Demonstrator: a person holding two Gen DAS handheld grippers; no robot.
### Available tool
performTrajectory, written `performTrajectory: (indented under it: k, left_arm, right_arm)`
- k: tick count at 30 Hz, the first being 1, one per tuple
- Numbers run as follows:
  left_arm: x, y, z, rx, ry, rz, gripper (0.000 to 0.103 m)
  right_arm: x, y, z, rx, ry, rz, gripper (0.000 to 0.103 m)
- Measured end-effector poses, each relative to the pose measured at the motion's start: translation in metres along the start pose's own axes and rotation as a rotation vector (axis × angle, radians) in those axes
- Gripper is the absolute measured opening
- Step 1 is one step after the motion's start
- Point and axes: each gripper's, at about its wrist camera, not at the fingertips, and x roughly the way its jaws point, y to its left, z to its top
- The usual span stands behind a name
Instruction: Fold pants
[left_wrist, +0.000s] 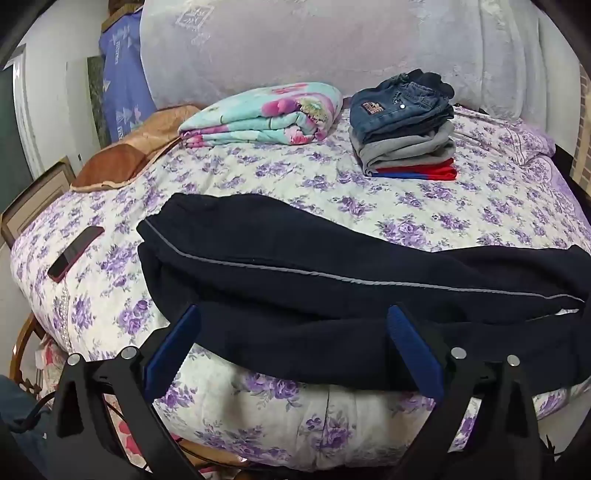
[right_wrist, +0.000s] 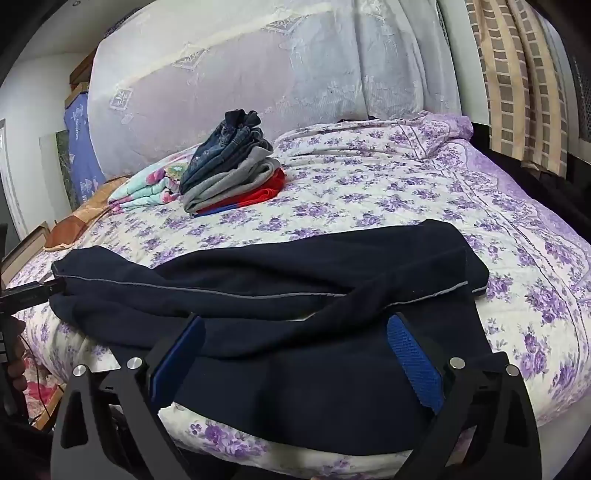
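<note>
The pants (left_wrist: 332, 273) are laid crosswise on the bed (left_wrist: 406, 206), long axis left-right, just ahead of both grippers (left_wrist: 291, 314) (right_wrist: 295, 325), whose jaws are held apart, empty.

1. I see matt, soft navy cloth pants (left_wrist: 295, 258) with a thin grey piping.
2. My left gripper (left_wrist: 293, 314) has matt black plastic arms, blue textured pads and shiny metal bolts.
3. The quilted cotton bedspread (left_wrist: 369, 210) looks matt.
4. The phone (left_wrist: 75, 253) is glossy.

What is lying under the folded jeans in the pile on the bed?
Under the jeans lies a grey garment, then a red and blue one on the bedspread. Their covered parts cannot be seen.
</note>
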Motion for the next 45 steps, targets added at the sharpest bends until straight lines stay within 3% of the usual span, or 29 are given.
performTrajectory:
  k: [7,12,45]
  left_arm:
    - [0.002,0.007,-0.007,-0.025,-0.009,0.005,0.098]
    - [0.011,0.012,-0.003,-0.035,0.025,-0.007,0.098]
    - [0.009,0.011,-0.003,-0.024,0.029,-0.006,0.098]
  right_arm:
    - [0.008,-0.005,0.006,-0.010,0.043,-0.006,0.099]
    - [0.008,0.002,0.000,-0.014,0.037,-0.018,0.099]
    - [0.012,0.007,-0.002,-0.016,0.051,0.002,0.099]
